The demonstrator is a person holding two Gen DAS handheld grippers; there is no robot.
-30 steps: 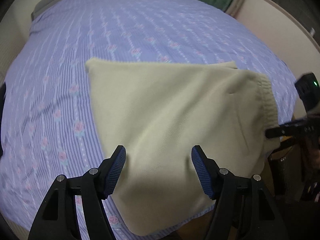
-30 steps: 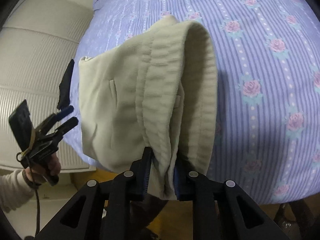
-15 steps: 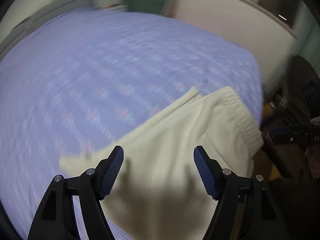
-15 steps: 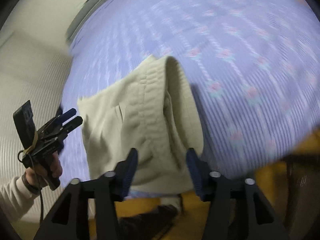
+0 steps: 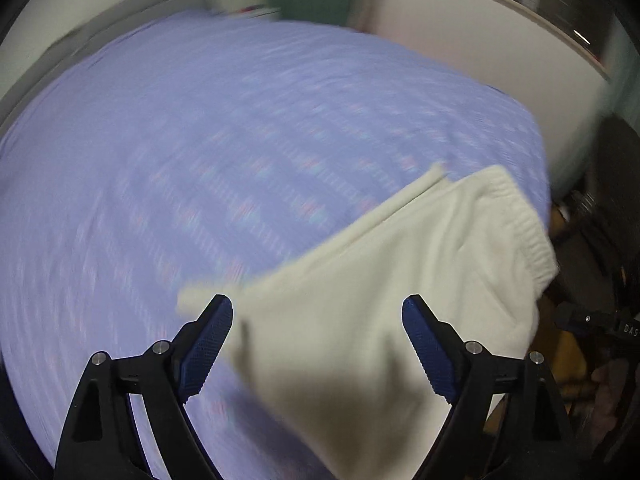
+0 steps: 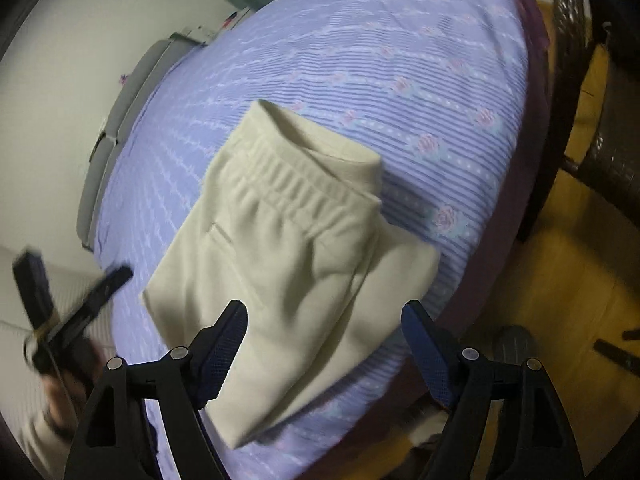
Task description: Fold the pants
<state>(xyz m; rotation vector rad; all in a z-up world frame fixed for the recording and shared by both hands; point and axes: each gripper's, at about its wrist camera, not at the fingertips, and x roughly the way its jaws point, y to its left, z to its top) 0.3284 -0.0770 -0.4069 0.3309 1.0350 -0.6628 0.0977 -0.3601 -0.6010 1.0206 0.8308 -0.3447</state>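
Both grippers now gape wide and empty: the right gripper (image 6: 323,347) has let go of the waistband, the left gripper (image 5: 318,342) hovers. Folded pants (image 6: 280,248) lie flat near the bed (image 6: 400,40) edge, apparently finished.

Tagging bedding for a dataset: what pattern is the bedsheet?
Lavender bedsheet with fine stripes and pink roses, clearest in the right wrist view.
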